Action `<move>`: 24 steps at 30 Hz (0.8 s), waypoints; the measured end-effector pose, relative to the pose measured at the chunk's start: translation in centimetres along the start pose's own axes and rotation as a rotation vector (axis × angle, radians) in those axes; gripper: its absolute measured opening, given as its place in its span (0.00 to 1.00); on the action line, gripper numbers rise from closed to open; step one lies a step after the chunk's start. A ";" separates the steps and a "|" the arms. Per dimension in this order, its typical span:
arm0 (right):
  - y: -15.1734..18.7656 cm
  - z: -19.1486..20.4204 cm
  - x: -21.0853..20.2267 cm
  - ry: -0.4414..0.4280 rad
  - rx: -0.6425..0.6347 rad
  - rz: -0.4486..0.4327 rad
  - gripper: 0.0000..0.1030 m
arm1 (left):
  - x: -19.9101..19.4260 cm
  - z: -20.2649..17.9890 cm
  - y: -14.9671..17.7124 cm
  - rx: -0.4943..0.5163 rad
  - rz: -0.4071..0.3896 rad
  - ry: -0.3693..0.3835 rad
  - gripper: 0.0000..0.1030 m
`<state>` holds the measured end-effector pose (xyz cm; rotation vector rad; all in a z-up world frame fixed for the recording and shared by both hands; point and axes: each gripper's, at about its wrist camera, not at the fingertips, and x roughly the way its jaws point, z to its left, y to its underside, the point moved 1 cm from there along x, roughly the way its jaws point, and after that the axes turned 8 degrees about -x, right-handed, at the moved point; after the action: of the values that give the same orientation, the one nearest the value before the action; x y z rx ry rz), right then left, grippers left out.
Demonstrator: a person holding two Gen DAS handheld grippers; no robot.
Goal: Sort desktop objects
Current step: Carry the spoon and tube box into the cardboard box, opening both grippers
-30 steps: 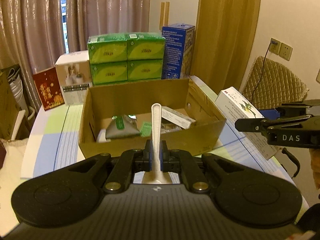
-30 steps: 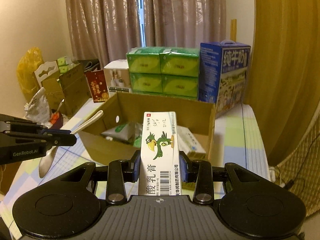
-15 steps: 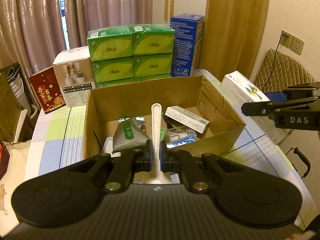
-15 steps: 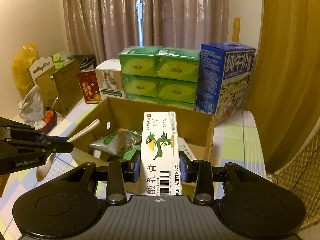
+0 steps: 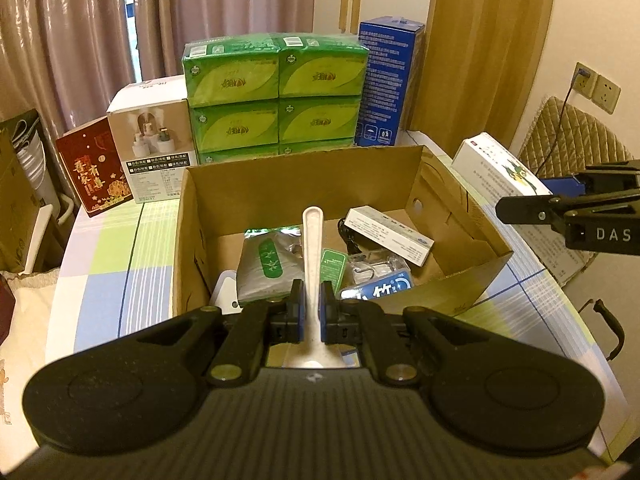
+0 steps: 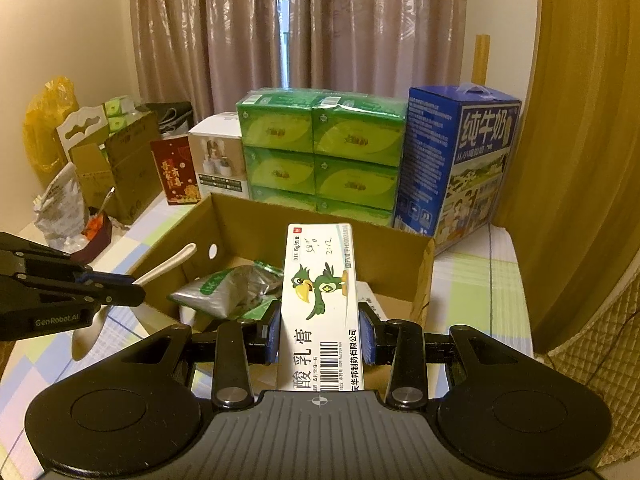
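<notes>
From the left wrist, the left gripper has its fingers clamped on the handle of a pale plastic spoon, handle pointing forward over the near edge of the open cardboard box on the table. Inside the box lie a grey foil pouch, a white medicine carton and a blue gum pack. The right gripper shows at the right edge, level with the box's right wall.

From the right wrist, the right gripper has its fingers pressed on both long sides of an ointment box with a green bird, held above the near right part of the cardboard box. The left gripper carries the spoon by the box's left wall.

Risks, as I judge them: the thin spoon could pivot in its narrow grip and fall outside the near wall if released early; the ointment box may catch the wall's rim.
</notes>
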<state>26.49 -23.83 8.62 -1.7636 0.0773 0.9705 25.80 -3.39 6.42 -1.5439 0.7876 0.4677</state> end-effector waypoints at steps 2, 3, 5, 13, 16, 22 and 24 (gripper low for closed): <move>-0.1 -0.1 0.2 0.002 -0.002 0.003 0.34 | 0.2 0.1 -0.2 -0.004 0.003 0.002 0.04; -0.1 -0.2 0.4 0.002 -0.001 0.005 0.34 | 0.3 0.2 -0.3 -0.008 0.005 0.004 0.04; -0.2 -0.3 0.7 0.002 0.001 0.008 0.34 | 0.5 0.3 -0.7 -0.012 0.007 0.007 0.04; -0.5 -0.6 1.4 0.001 -0.005 0.012 0.34 | 1.3 0.2 -2.1 -0.019 0.005 0.012 0.04; -0.6 -0.8 1.6 0.002 -0.005 0.014 0.34 | 1.6 0.2 -2.5 -0.020 0.007 0.009 0.04; -0.7 -1.4 2.4 0.005 -0.003 0.022 0.34 | 2.2 0.2 -3.0 -0.021 0.009 0.009 0.04; -0.7 -1.5 2.7 0.006 -0.002 0.026 0.34 | 2.3 0.2 -3.0 -0.021 0.010 0.010 0.04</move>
<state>29.47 -23.68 7.56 -1.7714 0.1029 0.9840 29.51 -3.72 6.87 -1.5635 0.8007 0.4769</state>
